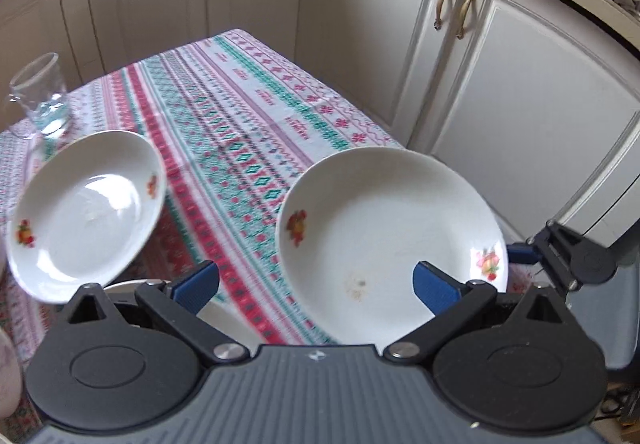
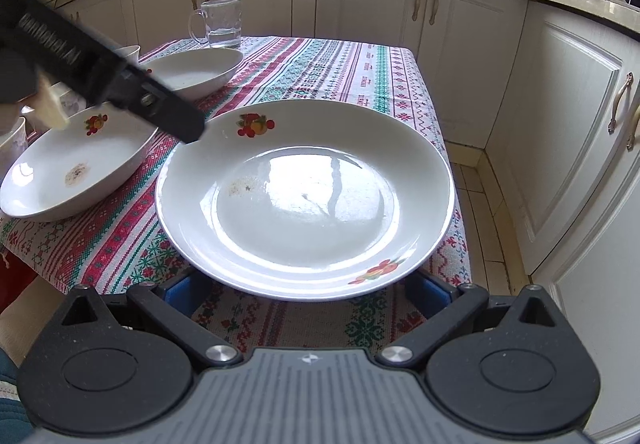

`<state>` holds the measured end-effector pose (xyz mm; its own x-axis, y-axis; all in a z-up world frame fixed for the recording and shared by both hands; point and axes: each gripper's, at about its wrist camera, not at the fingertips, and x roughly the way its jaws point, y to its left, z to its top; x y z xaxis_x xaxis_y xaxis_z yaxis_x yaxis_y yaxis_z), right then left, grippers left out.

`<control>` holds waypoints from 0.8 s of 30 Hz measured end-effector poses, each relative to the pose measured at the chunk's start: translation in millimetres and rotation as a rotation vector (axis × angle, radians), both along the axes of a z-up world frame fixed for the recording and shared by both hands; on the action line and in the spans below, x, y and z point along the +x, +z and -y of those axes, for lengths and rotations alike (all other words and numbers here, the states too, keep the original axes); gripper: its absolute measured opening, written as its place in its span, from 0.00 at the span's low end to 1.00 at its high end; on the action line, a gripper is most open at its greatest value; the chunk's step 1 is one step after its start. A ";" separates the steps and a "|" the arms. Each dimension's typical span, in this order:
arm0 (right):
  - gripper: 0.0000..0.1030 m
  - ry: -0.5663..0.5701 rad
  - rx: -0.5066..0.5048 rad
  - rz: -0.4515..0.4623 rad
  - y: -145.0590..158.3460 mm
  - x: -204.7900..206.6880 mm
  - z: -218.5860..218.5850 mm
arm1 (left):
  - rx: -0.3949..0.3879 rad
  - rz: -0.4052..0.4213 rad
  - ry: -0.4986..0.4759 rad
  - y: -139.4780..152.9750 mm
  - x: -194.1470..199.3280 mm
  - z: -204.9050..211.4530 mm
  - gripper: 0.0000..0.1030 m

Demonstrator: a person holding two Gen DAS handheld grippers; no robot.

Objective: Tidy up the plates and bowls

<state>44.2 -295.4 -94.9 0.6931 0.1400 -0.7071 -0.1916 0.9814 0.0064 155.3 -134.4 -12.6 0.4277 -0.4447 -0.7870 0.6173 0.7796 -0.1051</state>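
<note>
Three white deep plates with fruit decals lie on the patterned tablecloth (image 2: 320,64). The nearest plate (image 2: 304,196) lies at the table's front right; it also shows in the left wrist view (image 1: 392,236). My right gripper (image 2: 308,292) is open, its blue pads low at either side of this plate's near rim. My left gripper (image 1: 316,284) is open above the table, its right pad over the plate's near part; it shows as a black arm in the right wrist view (image 2: 120,80). A second plate (image 2: 76,172) lies left. A third plate (image 2: 192,72), also (image 1: 88,212), lies further back.
A glass mug (image 2: 220,22) with some water stands at the table's far side, also seen in the left wrist view (image 1: 42,96). Small white cups (image 2: 12,140) stand at the left edge. White cabinets (image 2: 560,124) run behind and to the right, with tiled floor (image 2: 484,204) between.
</note>
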 end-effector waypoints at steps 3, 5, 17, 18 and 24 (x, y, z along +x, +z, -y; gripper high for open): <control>1.00 -0.003 0.002 0.001 0.0 -0.3 0.2 | 0.020 0.000 -0.036 -6.3 12.7 16.0 0.99; 1.00 -0.003 0.001 0.001 0.0 -1.2 0.3 | 0.034 -0.014 -0.058 -11.5 20.3 26.1 0.99; 1.00 0.001 0.007 0.043 -3.6 -9.8 2.0 | -0.001 -0.180 -0.115 -38.3 46.3 43.1 0.99; 1.00 0.000 0.010 0.050 -3.9 -11.5 2.6 | -0.011 -0.213 -0.117 -41.7 49.5 42.1 0.99; 1.00 0.011 0.018 0.090 -7.4 -21.7 6.2 | -0.045 -0.246 -0.134 -43.0 55.5 38.3 1.00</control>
<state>22.5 -301.5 -102.3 0.7523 0.1600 -0.6391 -0.2033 0.9791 0.0058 210.8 -172.7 -55.6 0.1614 -0.5214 -0.8379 0.6664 0.6838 -0.2971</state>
